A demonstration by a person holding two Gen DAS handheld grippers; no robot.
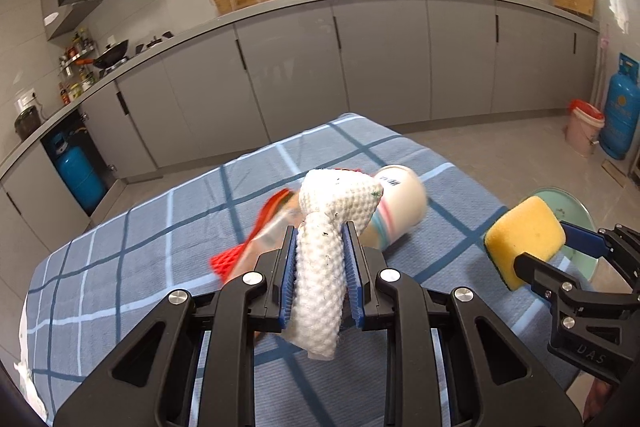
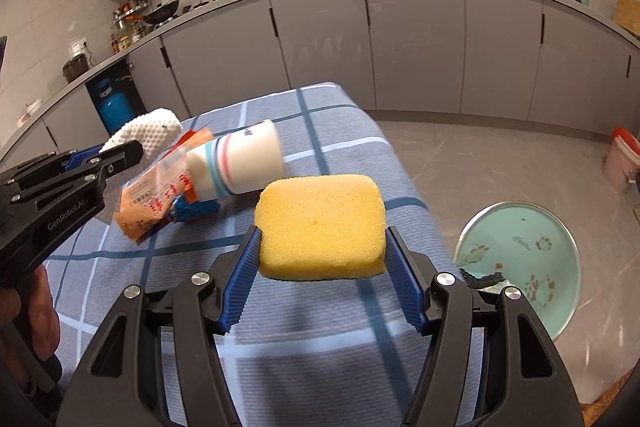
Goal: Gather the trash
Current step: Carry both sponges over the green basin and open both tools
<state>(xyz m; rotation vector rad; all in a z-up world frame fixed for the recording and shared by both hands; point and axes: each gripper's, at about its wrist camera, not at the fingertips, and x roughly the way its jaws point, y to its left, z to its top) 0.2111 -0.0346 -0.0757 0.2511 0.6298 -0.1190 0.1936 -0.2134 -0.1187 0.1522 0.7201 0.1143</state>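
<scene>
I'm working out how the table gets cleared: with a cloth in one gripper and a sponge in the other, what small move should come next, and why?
Probably sweep the left gripper, shut on the white cloth, sideways against the paper cup and snack wrapper, nudging them toward the table edge above the green basin on the floor. The right gripper holds the yellow sponge near that edge.

We see the paper cup [image 1: 400, 203] only in part from the left wrist view, its base hidden behind the white cloth [image 1: 332, 247] and its outline blurred. The snack wrapper [image 2: 160, 203] has print too smeared for us to read. The sponge [image 2: 322, 227] covers the worktop [image 2: 120, 267] beneath it, and the near rim of the teal basin [image 2: 532, 227] on the floor disappears behind the right tongs [image 2: 322, 267].
</scene>
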